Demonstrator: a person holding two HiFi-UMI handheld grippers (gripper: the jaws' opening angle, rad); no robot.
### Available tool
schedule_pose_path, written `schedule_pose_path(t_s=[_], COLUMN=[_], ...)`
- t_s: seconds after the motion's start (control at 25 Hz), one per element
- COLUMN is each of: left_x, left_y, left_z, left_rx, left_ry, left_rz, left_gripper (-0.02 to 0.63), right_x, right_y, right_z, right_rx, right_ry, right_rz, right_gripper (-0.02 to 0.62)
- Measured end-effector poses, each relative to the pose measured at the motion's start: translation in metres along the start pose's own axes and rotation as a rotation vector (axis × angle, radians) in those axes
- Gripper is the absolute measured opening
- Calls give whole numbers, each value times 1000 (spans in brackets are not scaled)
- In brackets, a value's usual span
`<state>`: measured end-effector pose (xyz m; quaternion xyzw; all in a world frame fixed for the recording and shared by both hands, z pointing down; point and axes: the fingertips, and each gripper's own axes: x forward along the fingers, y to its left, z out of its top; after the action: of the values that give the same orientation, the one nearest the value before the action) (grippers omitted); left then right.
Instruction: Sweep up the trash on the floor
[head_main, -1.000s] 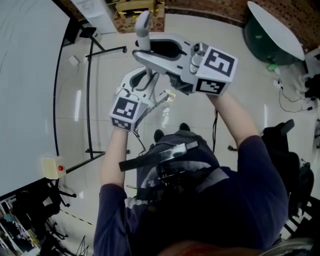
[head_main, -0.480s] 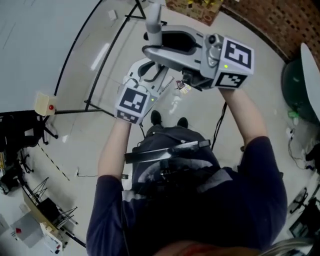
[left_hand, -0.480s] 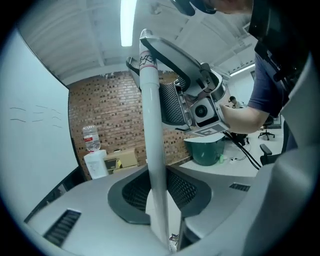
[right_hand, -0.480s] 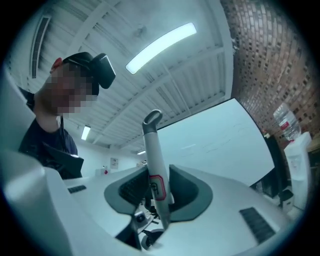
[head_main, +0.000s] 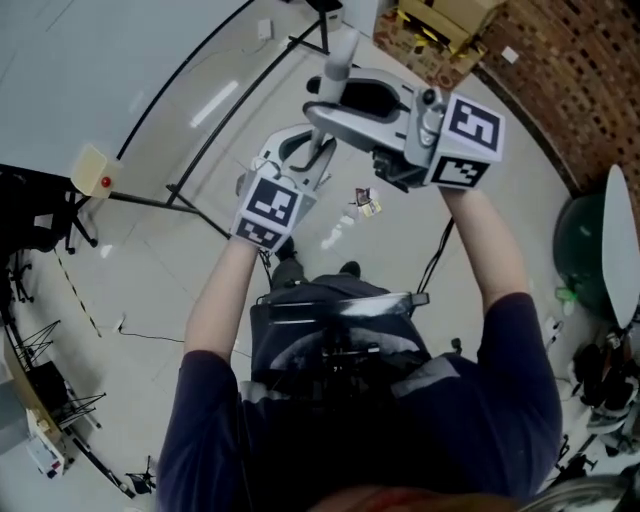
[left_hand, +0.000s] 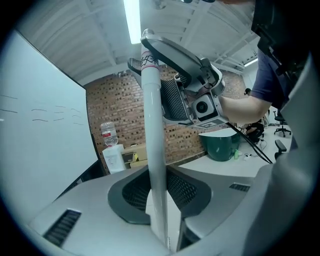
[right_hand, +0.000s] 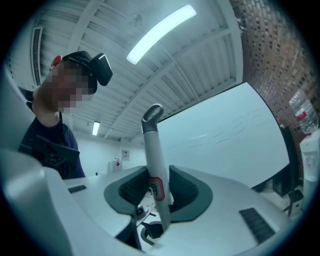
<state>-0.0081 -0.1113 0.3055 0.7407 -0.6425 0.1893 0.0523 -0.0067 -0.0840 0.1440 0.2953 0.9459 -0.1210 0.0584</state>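
1. The floor is pale, glossy tile. It is probably slick enough that light scraps will slide ahead of a sweep rather than catch.

2. The handle is a long, smooth, pale pole with a hanging loop at its top end. It stands nearly upright in front of the person, and its lower end is out of sight. It looks stiff and light, and likely a little slippery. It is best gripped at two places set apart along its length, so that it can be steered without twisting.

3. The right tongs take the upper hold, just below the loop. The handle stands between the pads and they close on it. The jaws have just been opening, so this grip is probably the looser of the two.

4. The left tongs take the lower hold. They are set narrow, with both ribbed pads pressing on the handle.

5. The trash is a couple of small wrappers lying close together on the floor, below the right tongs and just ahead of the person's feet. It looks flimsy and nearly weightless, so short, gentle strokes should suit it.
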Motion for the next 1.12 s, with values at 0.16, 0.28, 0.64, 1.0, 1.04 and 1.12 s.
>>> schedule_pose_path(t_s=[0.16,0.28,0.64,1.0,1.04,1.12], left_x=[-12,-21,-39,-48,-48,-47], left_y=[28,60,155,227,234,248], left_z=[-24,-46,-98,-163,-171,-188], left_rx=[-19,-41,-75,-75,-79,-93], left_ry=[-1,4,12,70,81,105], left_rz=[-3,-24,-115,-61,-47,-20], left_gripper=[86,86,86,86,86,86], right_x=[37,79,194,274,281,294], right_y=[-12,-27,-80,-115,-119,-127], right_z=[-24,-41,-80,-137,-143,-156], right_rx=[-12,-47,-91,-180,-181,-179], right_ry=[87,168,311,517,524,542], right_rz=[5,3,-52,-63,-58,-43], right_gripper=[137,134,129,121,121,121])
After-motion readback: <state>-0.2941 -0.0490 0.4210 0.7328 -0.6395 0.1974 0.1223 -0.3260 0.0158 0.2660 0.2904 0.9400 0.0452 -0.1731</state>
